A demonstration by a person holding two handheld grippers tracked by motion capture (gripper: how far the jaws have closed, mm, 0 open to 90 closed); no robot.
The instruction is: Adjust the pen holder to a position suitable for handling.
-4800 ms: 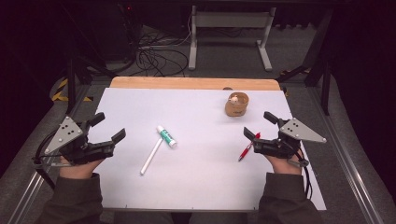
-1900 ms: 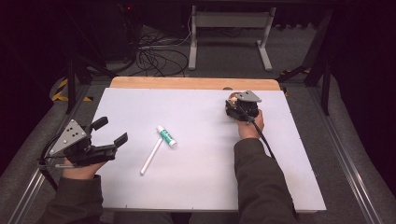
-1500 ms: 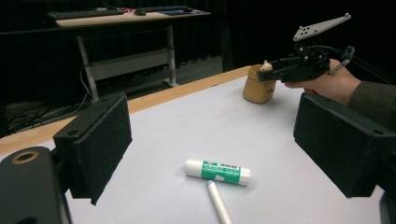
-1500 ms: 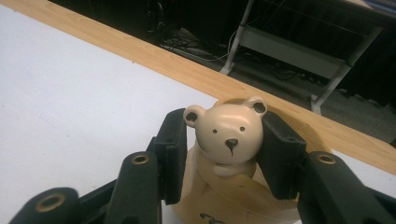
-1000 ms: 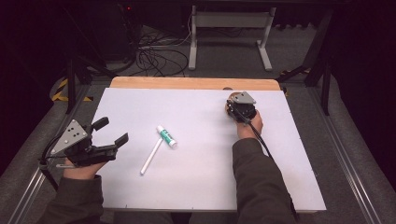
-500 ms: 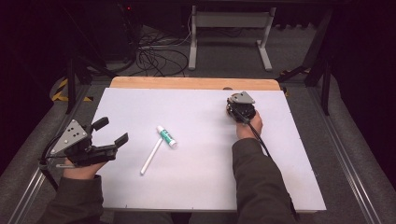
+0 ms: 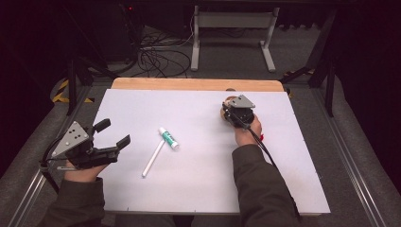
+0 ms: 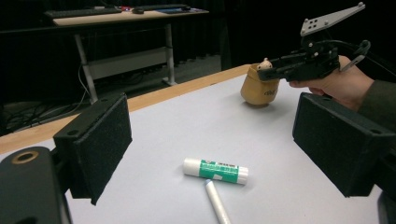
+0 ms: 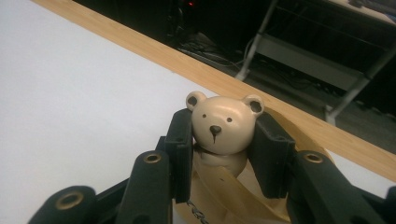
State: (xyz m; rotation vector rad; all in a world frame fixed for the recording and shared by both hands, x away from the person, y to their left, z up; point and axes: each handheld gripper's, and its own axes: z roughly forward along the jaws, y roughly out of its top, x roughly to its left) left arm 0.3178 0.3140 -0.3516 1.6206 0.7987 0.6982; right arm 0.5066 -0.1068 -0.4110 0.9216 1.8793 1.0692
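Step in hand: the right gripper (image 9: 223, 154) had its jaws clamped on the head of a small tan bear figure (image 9: 225, 125), which sat in a tan cup-shaped holder (image 8: 259, 88); the jaws had just been closing, with the bear's head between them.
Where the thing was: the bear sat squarely between the right gripper's pads, the holder directly under it, near the table's far wooden edge (image 7: 189, 84).
Left gripper: the left gripper (image 7: 106, 142) rested with jaws wide apart and nothing between them; a white and green glue stick (image 8: 215, 169) and a thin white stick (image 8: 217, 203) lay just ahead of it.
Next move, as I judged: a straight, steady lift should free the bear from the holder.
Hard to make out: the bear's body was hidden inside the holder; whether it was a lid or a loose figure could not be told.
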